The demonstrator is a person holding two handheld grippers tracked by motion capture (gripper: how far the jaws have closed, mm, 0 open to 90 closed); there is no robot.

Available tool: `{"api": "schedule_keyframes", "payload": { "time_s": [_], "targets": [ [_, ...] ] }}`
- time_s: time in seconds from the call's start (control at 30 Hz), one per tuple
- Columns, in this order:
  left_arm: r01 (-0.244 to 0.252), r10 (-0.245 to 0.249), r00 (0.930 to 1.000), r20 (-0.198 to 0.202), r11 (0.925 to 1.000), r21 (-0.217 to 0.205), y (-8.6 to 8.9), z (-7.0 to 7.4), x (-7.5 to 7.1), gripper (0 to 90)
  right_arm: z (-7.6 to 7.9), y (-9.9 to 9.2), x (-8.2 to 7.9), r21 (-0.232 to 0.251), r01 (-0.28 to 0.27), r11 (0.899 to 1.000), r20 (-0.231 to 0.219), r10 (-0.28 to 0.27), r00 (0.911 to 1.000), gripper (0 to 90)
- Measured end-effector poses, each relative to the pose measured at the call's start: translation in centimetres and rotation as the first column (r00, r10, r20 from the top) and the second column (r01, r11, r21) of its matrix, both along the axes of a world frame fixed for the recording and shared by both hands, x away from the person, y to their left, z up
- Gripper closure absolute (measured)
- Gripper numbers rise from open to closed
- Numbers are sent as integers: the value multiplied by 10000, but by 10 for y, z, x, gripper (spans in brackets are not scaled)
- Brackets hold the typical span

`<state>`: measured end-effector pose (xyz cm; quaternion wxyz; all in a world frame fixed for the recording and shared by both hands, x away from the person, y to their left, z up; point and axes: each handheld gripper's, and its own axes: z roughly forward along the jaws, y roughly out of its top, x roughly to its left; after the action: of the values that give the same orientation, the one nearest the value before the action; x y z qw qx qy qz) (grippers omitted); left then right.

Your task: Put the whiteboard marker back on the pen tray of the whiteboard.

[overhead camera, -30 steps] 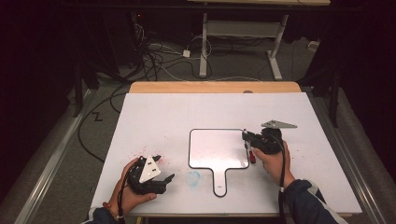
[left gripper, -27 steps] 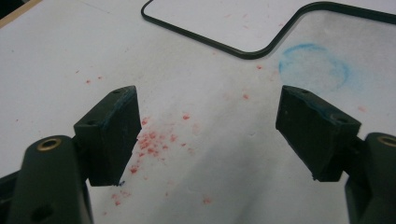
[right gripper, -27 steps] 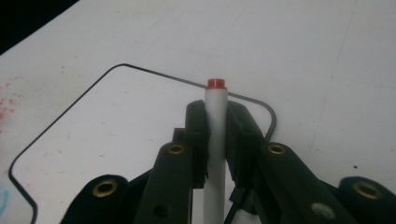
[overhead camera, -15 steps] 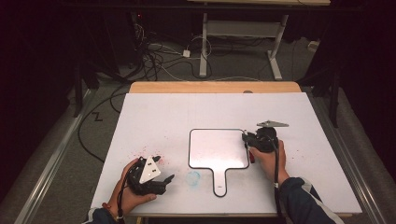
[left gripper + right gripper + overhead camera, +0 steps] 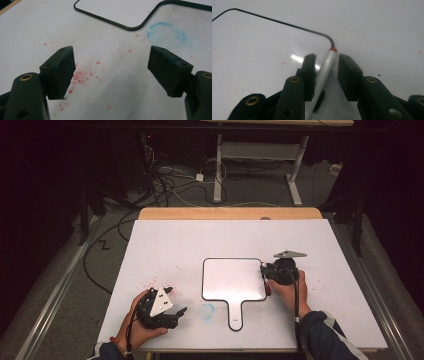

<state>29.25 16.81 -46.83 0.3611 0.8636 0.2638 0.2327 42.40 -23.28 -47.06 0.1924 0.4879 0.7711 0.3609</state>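
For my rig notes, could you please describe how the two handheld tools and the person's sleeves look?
Both tools, left tool and right tool, are black, each topped by a grey three-cornered plate. Their blocky jaws pivot on brass-ringed holes. A dark cable trails from the right one. The sleeves are dark with a pale stripe.

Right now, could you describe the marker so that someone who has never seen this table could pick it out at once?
Start at the white table and find the small handled whiteboard lying near its middle. At that board's right edge, by the right gripper, lies the marker. It is a slim silvery-white barrel with a red end, the one pen-shaped thing among flat surfaces and smudges.
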Motion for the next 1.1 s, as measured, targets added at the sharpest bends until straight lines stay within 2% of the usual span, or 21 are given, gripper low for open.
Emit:
{"api": "schedule_keyframes", "payload": {
  "time_s": [0.07,0.1,0.23,0.27,0.33,0.43,0.53,0.57,0.6,0.7,0.73,0.8,0.9,0.97,1.07,1.1],
  "targets": [
    [22,-23,10000,95,10000,63,0,0,0,214,1,0,-1,-147,-45,9999,99,47,9999,671],
    [23,-23,10000,0,10000,42,-1,0,0,214,2,0,-1,-165,-84,9998,137,86,9999,656],
    [34,-34,9999,124,10000,31,-1,1,1,214,6,-2,-4,-46,-280,9996,376,282,9989,600],
    [11,-11,10000,28,10000,-6,-2,0,1,213,8,-3,-5,-88,-338,9994,548,342,9979,581],
    [-6,6,9999,121,10000,21,-1,1,1,213,15,-6,-10,-2,-584,9983,984,581,9934,565],
    [-57,57,10000,30,10000,7,-2,0,2,214,28,-11,-20,-215,-1015,9946,1812,1037,9780,509],
    [-90,90,9998,152,10000,22,-2,1,3,213,40,-18,-33,-421,-1547,9871,2625,1603,9515,467],
    [-102,102,9999,36,9999,3,-3,0,3,213,44,-21,-38,-458,-1679,9847,2892,1740,9413,452],
    [-98,97,9999,138,9999,57,-3,0,3,214,47,-24,-43,-566,-1803,9820,3107,1890,9315,441],
    [-169,169,9999,18,9998,44,-3,-1,3,213,51,-34,-57,-1019,-2149,9713,3404,2370,9099,400],
    [-177,176,9998,114,9998,80,-3,0,3,212,51,-37,-61,-1141,-2172,9694,3459,2437,9061,384],
    [-220,219,9997,128,9997,84,-3,0,3,211,50,-44,-71,-1017,-2314,9675,3523,2526,9012,349],
    [-278,276,9994,187,9996,94,-3,0,2,205,47,-51,-87,-1231,-2432,9621,3735,2720,8869,323],
    [-305,302,9993,220,9994,137,-3,0,1,203,42,-55,-100,-1251,-2599,9575,3734,2882,8818,291],
    [-304,300,9992,275,9994,143,-2,1,-1,201,36,-56,-114,-1722,-2695,9475,3787,3163,8698,263],
    [-305,301,9991,294,9995,123,-2,1,-2,201,33,-56,-119,-1778,-2674,9470,3768,3166,8705,234]
  ]
}}
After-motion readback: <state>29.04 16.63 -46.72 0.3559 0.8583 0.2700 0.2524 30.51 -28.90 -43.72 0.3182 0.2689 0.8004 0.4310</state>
